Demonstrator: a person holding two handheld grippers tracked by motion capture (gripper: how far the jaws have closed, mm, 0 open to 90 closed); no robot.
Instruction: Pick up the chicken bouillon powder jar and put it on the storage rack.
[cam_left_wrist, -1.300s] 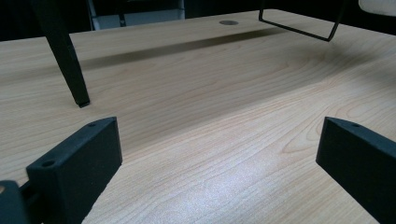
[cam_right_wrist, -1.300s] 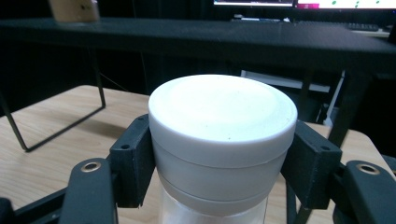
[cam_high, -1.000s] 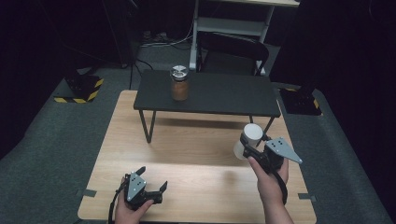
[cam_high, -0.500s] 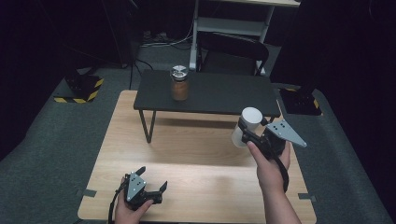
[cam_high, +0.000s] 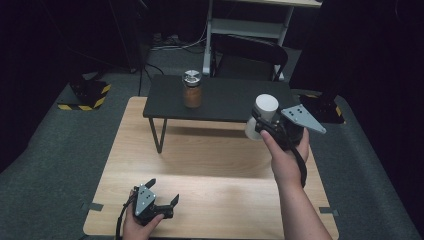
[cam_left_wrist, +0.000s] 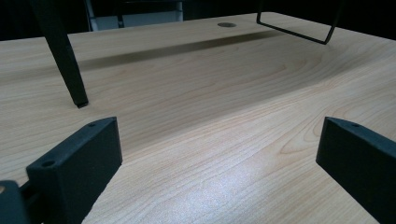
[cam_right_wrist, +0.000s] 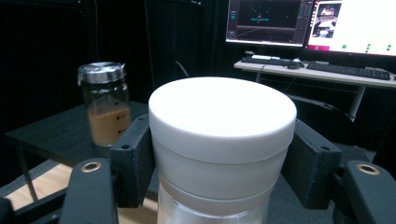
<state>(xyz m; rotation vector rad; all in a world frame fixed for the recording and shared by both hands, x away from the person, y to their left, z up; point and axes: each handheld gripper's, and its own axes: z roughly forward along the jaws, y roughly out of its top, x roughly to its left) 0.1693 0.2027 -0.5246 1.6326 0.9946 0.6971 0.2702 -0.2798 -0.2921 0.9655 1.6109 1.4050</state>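
Note:
My right gripper (cam_high: 263, 121) is shut on a white-lidded jar (cam_high: 262, 114), held in the air at the right end of the low black table (cam_high: 225, 102). In the right gripper view the jar (cam_right_wrist: 219, 140) sits upright between both pads (cam_right_wrist: 133, 156). A glass jar of brown powder with a metal lid (cam_high: 192, 89) stands on the black table toward its left; it is also in the right gripper view (cam_right_wrist: 105, 105). My left gripper (cam_high: 162, 194) rests low on the wooden table (cam_high: 210, 165) near its front left, jaws open with nothing between them (cam_left_wrist: 219, 158).
The black table stands on thin legs (cam_left_wrist: 63, 56) on the wooden table's far half. Beyond it are a dark chair (cam_high: 247, 52) and a white desk frame (cam_high: 250, 22). Monitors and a keyboard (cam_right_wrist: 350, 70) are on a desk behind.
My right hand has lifted the white-lidded jar up and away from the wooden table, toward the black table's right end. The left gripper has stayed in place.

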